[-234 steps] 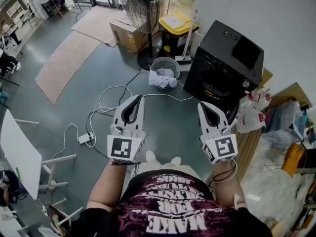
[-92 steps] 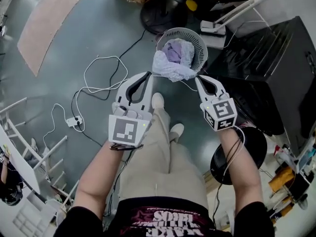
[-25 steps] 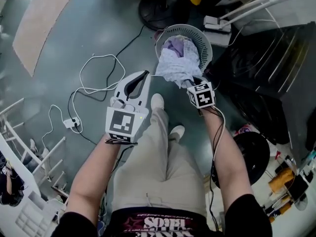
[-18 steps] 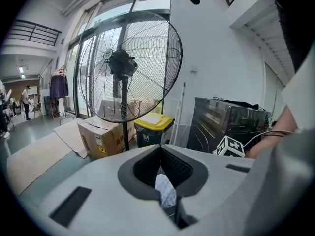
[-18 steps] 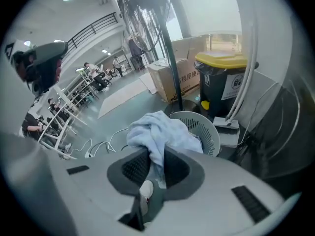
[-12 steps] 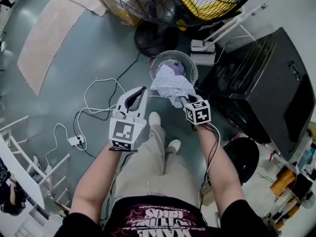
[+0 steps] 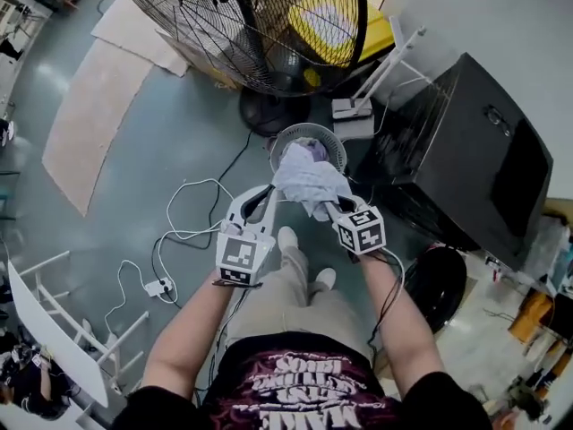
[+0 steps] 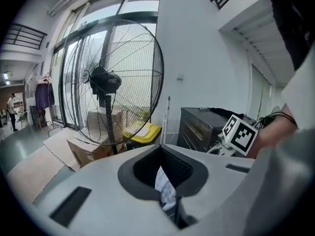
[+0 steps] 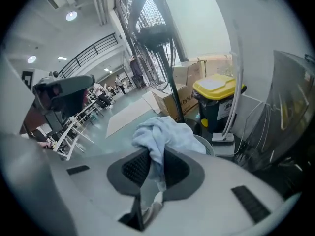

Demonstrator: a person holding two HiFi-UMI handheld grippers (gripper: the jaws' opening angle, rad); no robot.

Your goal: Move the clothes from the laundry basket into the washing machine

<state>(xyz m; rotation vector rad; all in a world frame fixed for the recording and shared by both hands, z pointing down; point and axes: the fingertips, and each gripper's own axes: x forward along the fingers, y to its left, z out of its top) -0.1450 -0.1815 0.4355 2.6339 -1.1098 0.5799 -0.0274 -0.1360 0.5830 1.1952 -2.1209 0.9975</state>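
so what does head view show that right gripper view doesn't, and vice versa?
Head view only: the white cable on the floor, the power strip, the person's legs. Right gripper view only: white racks far off, and a close look at the cloth running down between the jaws of the right gripper. Both: the cloth, the laundry basket, the fan, the yellow bin.

The grey floor (image 7: pixel 152 159) carried the round laundry basket (image 7: pixel 309 129) near the black washing machine (image 7: pixel 466 150), with the fan's round base (image 7: pixel 266 112) just beyond the basket. A white cable (image 7: pixel 192 186) looped toward a power strip (image 7: pixel 158 287) — a pale mat (image 7: pixel 85 119) lay further left.
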